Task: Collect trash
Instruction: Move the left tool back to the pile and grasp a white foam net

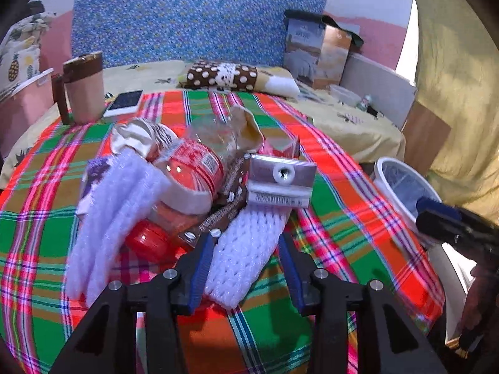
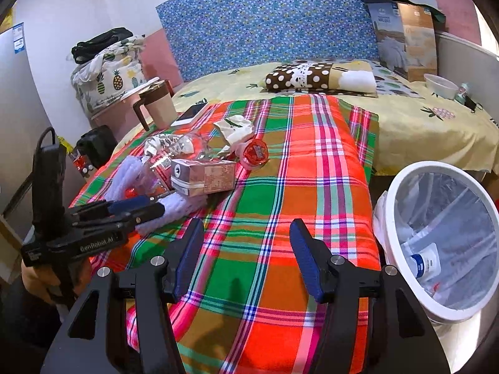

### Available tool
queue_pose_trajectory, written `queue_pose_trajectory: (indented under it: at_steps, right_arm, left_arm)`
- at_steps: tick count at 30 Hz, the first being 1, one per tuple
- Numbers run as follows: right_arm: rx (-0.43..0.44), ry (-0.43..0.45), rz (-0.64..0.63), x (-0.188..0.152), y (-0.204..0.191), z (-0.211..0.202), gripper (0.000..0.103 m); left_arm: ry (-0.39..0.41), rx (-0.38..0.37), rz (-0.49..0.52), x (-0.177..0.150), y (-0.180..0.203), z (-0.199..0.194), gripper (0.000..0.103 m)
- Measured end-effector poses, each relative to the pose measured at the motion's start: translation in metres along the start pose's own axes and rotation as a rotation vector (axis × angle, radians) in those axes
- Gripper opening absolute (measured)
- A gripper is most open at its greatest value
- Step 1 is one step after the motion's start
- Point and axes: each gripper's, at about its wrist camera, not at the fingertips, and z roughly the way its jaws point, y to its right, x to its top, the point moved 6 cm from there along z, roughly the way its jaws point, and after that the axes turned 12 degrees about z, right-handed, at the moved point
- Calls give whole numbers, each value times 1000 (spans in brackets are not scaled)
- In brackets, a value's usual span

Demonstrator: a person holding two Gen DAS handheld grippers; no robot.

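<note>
Right wrist view: lined bin [image 2: 402,187] with one tube [image 2: 425,263] (both grippers' fingers spread, empty).

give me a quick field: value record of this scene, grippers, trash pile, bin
left gripper: open, white foam net between its fingers, not clamped
right gripper: open, over bare plaid cloth, holding nothing
trash pile: plastic bottle, drink carton, red jelly cup, crumpled wrapper
bin: white, lined, beside the bed, one packet inside
non-trash: mug, phone
</note>
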Motion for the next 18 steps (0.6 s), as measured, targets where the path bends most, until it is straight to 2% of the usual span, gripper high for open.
queue_pose_trajectory:
  at_steps: [6,7,9,14,18]
  right_arm:
    - [-1,-2,-3,-1,-2,-2,59]
    - [0,-1,-4,0,-2,-2,59]
    - [2,2,-5,0,-3,-3,59]
    - [10,13,-7,1,-5,-7,59]
    - [13,19,-10,-1,-8,-9,59]
  left_arm:
    - [-58,53,54,-8,7,10,44]
    - [-59,55,55,-9,7,9,41]
    - [-54,56,55,-9,8,5,29]
    - [-23,-28,42,-12,16,-14,17]
    - [-1,-53,54,-17,27,-32,15]
